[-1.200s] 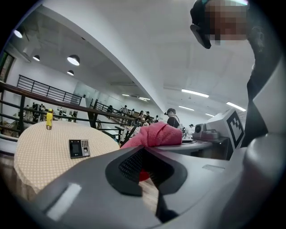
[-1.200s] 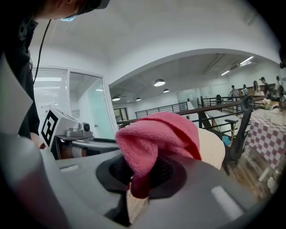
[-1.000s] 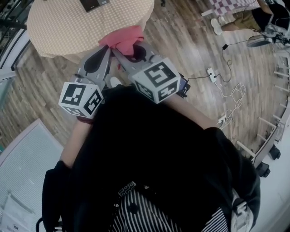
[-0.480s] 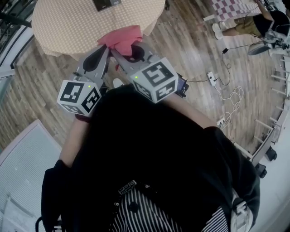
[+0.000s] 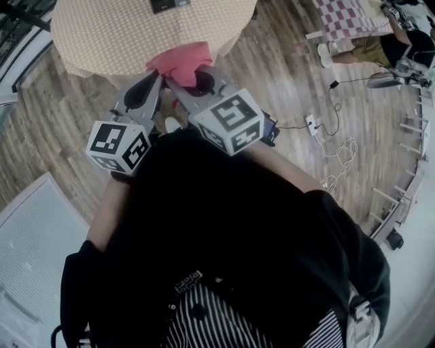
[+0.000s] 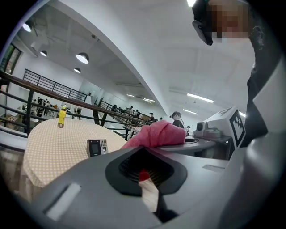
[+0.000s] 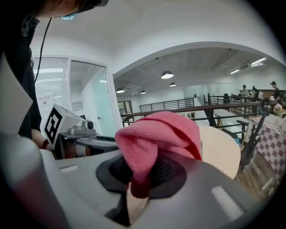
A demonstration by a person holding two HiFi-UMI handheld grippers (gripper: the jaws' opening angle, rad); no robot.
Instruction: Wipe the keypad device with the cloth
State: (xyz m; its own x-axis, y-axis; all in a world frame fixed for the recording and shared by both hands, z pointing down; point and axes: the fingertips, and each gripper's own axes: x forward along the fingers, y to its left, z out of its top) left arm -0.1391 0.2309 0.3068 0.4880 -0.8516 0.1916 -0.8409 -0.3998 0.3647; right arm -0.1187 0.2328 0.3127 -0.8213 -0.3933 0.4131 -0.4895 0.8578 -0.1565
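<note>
The keypad device [image 5: 170, 5] lies on the round table [image 5: 102, 34] with its dotted cover, at the top edge of the head view. In the left gripper view the keypad device [image 6: 97, 146] stands upright on the table, well ahead of the jaws. My right gripper [image 5: 185, 73] is shut on the pink cloth [image 5: 182, 61], bunched over its tips near the table's near edge. The cloth [image 7: 161, 134] fills the right gripper [image 7: 143, 172] view. My left gripper [image 5: 151, 83] sits just left of it, jaws together, holding nothing; the cloth [image 6: 158, 134] shows beyond the left gripper [image 6: 145, 156].
A yellow object [image 6: 61, 117] stands at the table's far side. On the wood floor to the right lie a power strip [image 5: 312, 124] and white cables [image 5: 340, 160]. A seated person [image 5: 380, 41] is at top right. A grey mat [image 5: 34, 251] lies lower left.
The table and keypad device have slid right and toward the top edge of the head view. Both grippers keep their pose, cloth still held.
</note>
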